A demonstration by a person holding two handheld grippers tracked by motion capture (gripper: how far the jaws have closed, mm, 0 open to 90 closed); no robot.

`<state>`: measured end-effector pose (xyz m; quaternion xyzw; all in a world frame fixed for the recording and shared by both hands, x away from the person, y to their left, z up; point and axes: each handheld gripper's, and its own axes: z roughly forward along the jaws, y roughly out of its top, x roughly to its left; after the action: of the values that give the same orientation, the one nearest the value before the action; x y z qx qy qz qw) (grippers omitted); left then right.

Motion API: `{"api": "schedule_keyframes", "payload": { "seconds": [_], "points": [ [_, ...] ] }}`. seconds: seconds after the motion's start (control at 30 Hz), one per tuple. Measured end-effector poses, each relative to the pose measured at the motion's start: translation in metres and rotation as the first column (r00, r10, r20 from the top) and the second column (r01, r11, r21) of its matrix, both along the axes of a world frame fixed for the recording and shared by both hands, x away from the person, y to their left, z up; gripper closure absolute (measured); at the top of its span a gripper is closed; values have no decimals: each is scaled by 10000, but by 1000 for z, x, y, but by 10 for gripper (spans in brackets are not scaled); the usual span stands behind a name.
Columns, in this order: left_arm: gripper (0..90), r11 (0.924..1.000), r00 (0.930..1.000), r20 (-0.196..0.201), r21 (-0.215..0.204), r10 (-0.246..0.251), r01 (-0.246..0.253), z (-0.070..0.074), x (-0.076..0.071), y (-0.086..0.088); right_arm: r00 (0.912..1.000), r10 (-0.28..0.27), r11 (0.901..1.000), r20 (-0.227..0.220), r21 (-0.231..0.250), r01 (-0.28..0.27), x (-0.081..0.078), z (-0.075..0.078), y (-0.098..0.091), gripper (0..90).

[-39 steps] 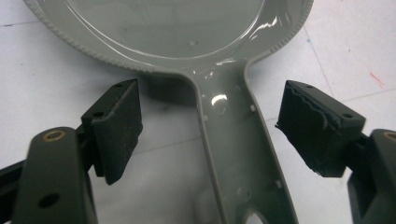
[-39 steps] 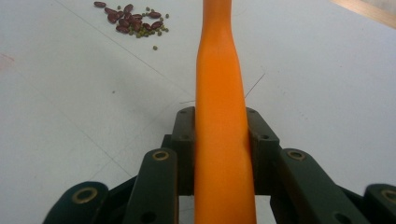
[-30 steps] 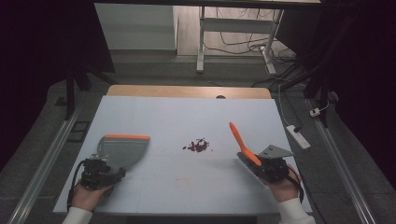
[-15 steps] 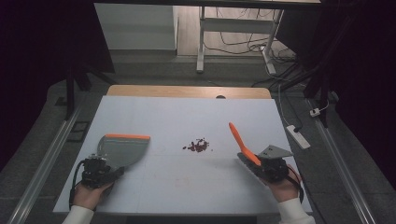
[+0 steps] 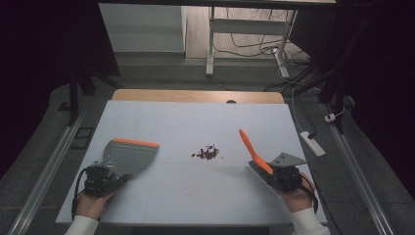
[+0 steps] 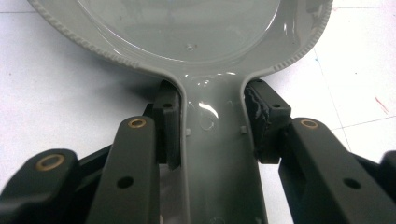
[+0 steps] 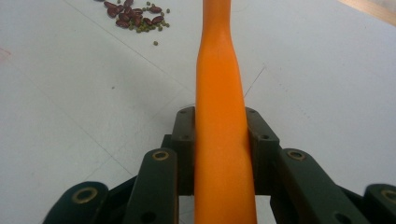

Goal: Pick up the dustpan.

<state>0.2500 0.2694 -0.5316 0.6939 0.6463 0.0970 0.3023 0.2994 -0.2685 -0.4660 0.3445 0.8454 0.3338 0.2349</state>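
A grey dustpan [image 5: 129, 155] with an orange lip lies flat on the white table at the left. My left gripper [image 5: 111, 172] has just been closing, and its pads now press both sides of the dustpan's handle [image 6: 212, 140]. At the right, my right gripper [image 5: 262, 171] is shut on an orange handle [image 5: 248, 147] that slants up and away toward the table's middle. In the right gripper view the handle [image 7: 217, 70] runs straight out between the jaws. A small pile of dark red and green beans [image 5: 208, 153] lies between the two tools, apart from both.
The white table sheet [image 5: 195, 196] ends at a wooden strip [image 5: 195, 96] on the far side. A white power strip [image 5: 313, 143] lies on the floor off the right edge. Metal rails run along both sides, and desk legs and cables stand beyond.
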Motion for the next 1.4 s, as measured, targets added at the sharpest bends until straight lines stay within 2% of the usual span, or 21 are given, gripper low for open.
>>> {"api": "schedule_keyframes", "payload": {
  "seconds": [0.63,0.93,1.13,1.23,1.4],
  "points": [
    [618,9997,9995,231,-114,-224,226,0,1,11,9999,-87,9999,131,94,86,0,3,-3,699],
    [619,9985,9972,654,-382,-358,384,2,0,17,9998,-30,10000,189,55,29,0,3,-3,699],
    [619,9964,9927,1115,-653,-461,537,5,-3,25,9997,-67,9999,226,76,65,0,3,-3,699],
    [618,9927,9923,1123,-1021,-520,636,6,-3,29,9996,-80,9999,255,69,78,0,3,-4,699],
    [618,9916,9900,1275,-1057,-603,741,8,-3,31,9996,-83,10000,257,46,82,0,2,-4,699]
  ]
}}
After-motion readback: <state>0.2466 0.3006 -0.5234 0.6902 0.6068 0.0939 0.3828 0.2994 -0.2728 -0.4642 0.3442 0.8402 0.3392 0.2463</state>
